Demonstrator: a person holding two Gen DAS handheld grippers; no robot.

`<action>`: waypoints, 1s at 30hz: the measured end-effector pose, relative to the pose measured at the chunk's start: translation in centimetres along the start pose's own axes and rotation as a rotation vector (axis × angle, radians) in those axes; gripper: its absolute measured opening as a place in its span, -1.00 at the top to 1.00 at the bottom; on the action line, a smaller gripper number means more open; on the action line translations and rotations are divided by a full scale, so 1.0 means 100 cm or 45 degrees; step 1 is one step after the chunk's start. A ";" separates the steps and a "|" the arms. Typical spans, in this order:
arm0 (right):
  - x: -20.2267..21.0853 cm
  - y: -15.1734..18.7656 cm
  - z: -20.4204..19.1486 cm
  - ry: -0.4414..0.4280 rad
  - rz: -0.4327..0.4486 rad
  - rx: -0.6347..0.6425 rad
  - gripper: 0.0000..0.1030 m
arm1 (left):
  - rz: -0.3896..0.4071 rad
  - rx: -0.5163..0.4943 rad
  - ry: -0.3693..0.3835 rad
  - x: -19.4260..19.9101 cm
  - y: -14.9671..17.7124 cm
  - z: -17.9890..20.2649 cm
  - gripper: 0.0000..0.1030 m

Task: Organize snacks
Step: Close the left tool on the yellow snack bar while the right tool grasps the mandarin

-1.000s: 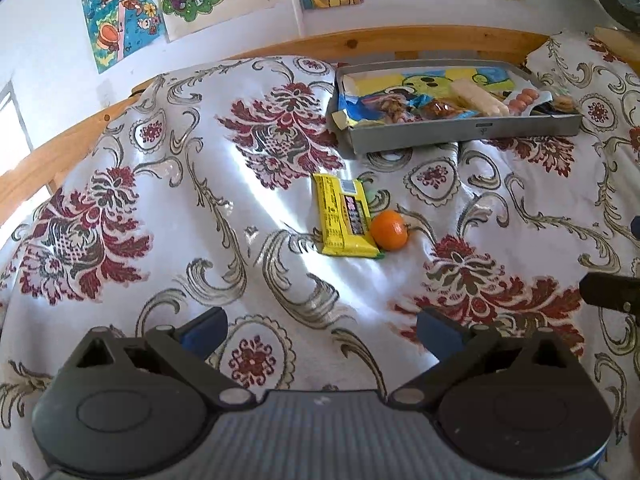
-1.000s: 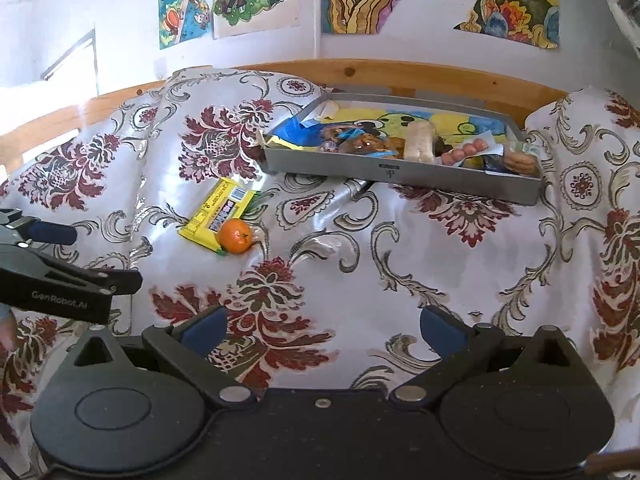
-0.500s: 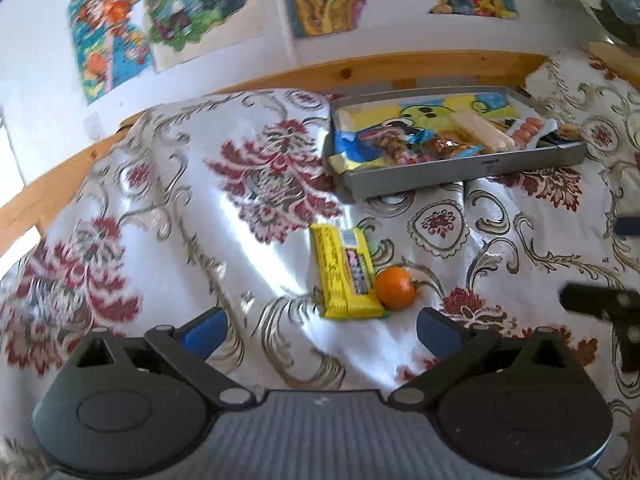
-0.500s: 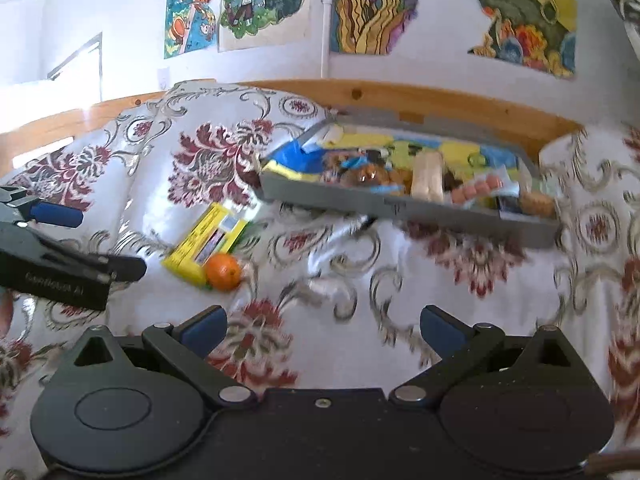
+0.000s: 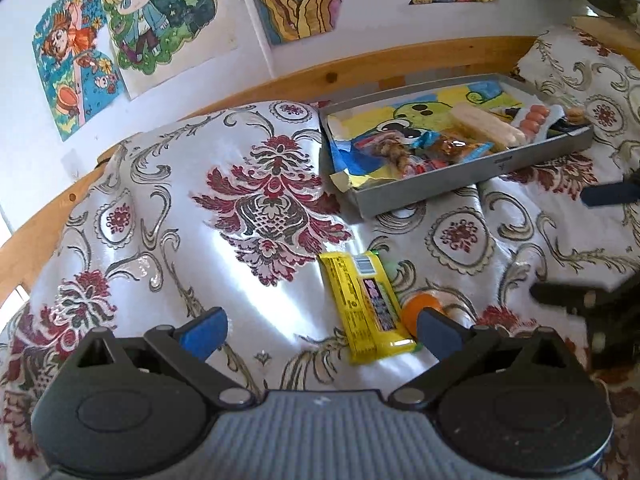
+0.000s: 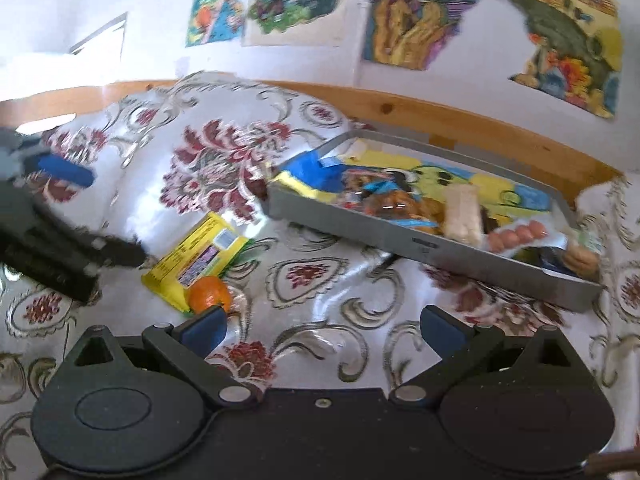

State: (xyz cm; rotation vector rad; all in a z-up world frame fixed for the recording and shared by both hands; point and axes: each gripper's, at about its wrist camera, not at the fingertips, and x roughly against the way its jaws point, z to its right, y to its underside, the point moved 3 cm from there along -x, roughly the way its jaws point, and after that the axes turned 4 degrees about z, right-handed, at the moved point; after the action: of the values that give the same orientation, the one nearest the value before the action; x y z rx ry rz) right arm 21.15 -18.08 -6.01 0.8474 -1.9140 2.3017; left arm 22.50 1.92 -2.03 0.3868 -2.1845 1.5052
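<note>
A yellow snack bar (image 5: 366, 305) lies on the floral cloth, with a small orange fruit (image 5: 416, 308) touching its right side. My left gripper (image 5: 320, 334) is open just short of them; the bar sits between its fingertips and the right fingertip hides part of the orange. A grey tray (image 5: 480, 172) farther back holds several wrapped snacks. In the right wrist view the bar (image 6: 196, 258) and orange (image 6: 208, 298) lie at the left, the orange just beyond my left fingertip, and the tray (image 6: 400, 236) is ahead. My right gripper (image 6: 322, 330) is open with nothing between its fingers.
The white floral cloth (image 5: 160, 220) covers the whole surface. A wooden rail (image 5: 400, 64) runs along the back under a wall of colourful drawings (image 5: 140, 20). The other gripper shows as a dark shape at the right edge (image 5: 592, 304) and at the left edge (image 6: 60, 256).
Both grippers have moved forward toward the bar and orange, which now sit lower and closer in both views. The tray looks nearer too. Both grippers stay open.
</note>
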 end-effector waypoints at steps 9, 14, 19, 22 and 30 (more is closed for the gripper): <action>-0.029 0.002 -0.028 -0.093 -0.028 0.194 -0.99 | -0.025 0.038 0.056 -0.031 -0.006 0.001 -0.99; -0.040 0.004 -0.038 -0.124 -0.038 0.236 -0.98 | -0.057 0.104 0.083 -0.045 -0.007 -0.001 -0.99; -0.046 0.006 -0.044 -0.178 -0.039 0.258 -0.93 | -0.076 0.151 0.116 -0.059 -0.007 -0.002 -0.99; -0.052 0.006 -0.047 -0.198 -0.041 0.275 -0.87 | -0.081 0.175 0.134 -0.065 -0.006 -0.003 -0.99; -0.062 0.006 -0.051 -0.217 -0.046 0.284 -0.79 | -0.092 0.216 0.155 -0.078 -0.007 -0.003 -0.99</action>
State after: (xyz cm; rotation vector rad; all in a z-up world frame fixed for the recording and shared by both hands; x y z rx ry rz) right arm 24.30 -11.62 -9.64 1.1237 -1.7027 2.5296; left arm 29.56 1.73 -5.45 0.4130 -1.9368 1.6349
